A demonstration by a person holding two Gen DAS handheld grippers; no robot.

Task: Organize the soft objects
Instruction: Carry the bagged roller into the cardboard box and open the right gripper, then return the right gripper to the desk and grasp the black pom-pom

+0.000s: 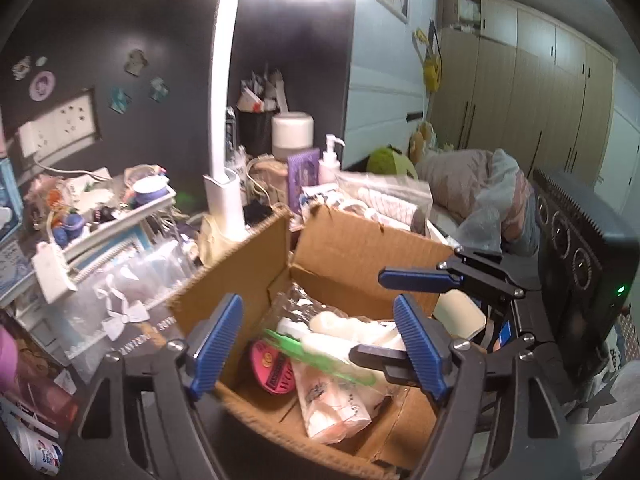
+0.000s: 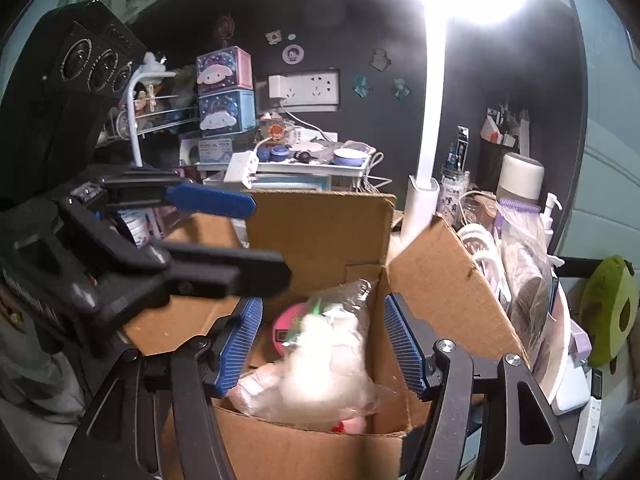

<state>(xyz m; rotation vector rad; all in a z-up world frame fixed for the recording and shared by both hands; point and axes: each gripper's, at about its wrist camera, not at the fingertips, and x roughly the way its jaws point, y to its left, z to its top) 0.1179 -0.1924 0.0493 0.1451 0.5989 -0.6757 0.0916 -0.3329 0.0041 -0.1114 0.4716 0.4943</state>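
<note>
An open cardboard box [image 1: 236,264] [image 2: 320,232] stands in front of both grippers. Inside it lies a white plush toy [image 2: 320,364] [image 1: 340,326] in a clear plastic bag, beside a round pink item [image 1: 272,364] [image 2: 286,324] and a pale pink packet [image 1: 332,400]. My left gripper [image 1: 318,348] [image 2: 272,240] hangs open over the box's near side with nothing pressed between its blue pads. From the right side my right gripper [image 2: 322,346] [image 1: 368,316] reaches in, also open. The bagged plush lies below and between its pads, with a gap on each side.
A white lamp post [image 1: 224,120] [image 2: 430,120] rises just behind the box under a glaring light. Cluttered shelves [image 1: 120,216] and a pump bottle [image 1: 330,160] crowd the back. A black unit with round dials [image 1: 572,248] [image 2: 80,64], a green plush [image 2: 608,312] and bedding [image 1: 480,192] flank the box.
</note>
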